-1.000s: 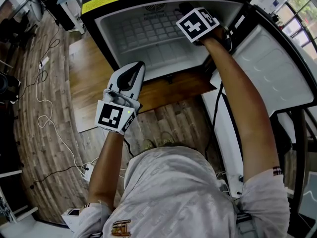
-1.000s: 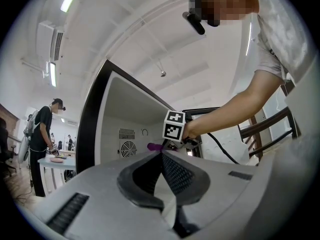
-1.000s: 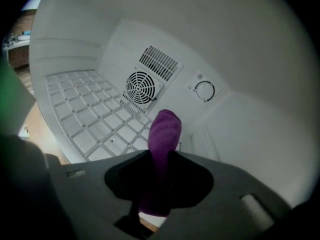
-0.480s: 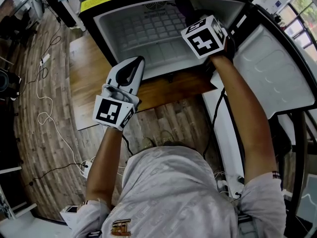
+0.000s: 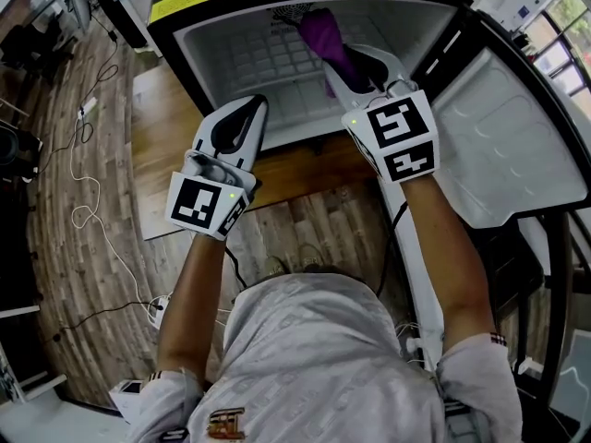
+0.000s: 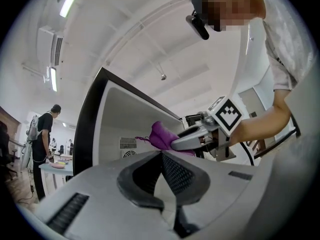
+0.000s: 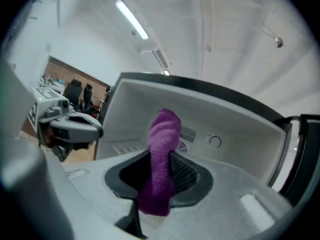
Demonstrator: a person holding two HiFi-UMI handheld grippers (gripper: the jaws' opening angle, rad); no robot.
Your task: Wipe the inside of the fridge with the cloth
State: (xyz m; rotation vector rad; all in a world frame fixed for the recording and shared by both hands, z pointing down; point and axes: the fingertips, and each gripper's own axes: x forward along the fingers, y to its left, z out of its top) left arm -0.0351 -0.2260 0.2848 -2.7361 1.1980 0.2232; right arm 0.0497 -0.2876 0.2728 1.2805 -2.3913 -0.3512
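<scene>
The right tongs (image 5: 362, 63) squeeze the purple cloth (image 5: 321, 33) at the open fridge (image 5: 249, 63). The left tongs (image 5: 251, 111) are closed and empty. More wiping seems left.

Bright, even white light. A ceiling strip light (image 7: 132, 19) glares at eleven o'clock in the right gripper view (same in the left). Both gripper views bow into black corners; the close cloth (image 7: 161, 169) looks soft. The fridge (image 5: 277, 63) interior gleams pale, the floor (image 5: 55, 201) at nine o'clock dimmer.

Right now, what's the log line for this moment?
right tool: shut on purple cloth | left tool: shut, empty | fridge: open
</scene>
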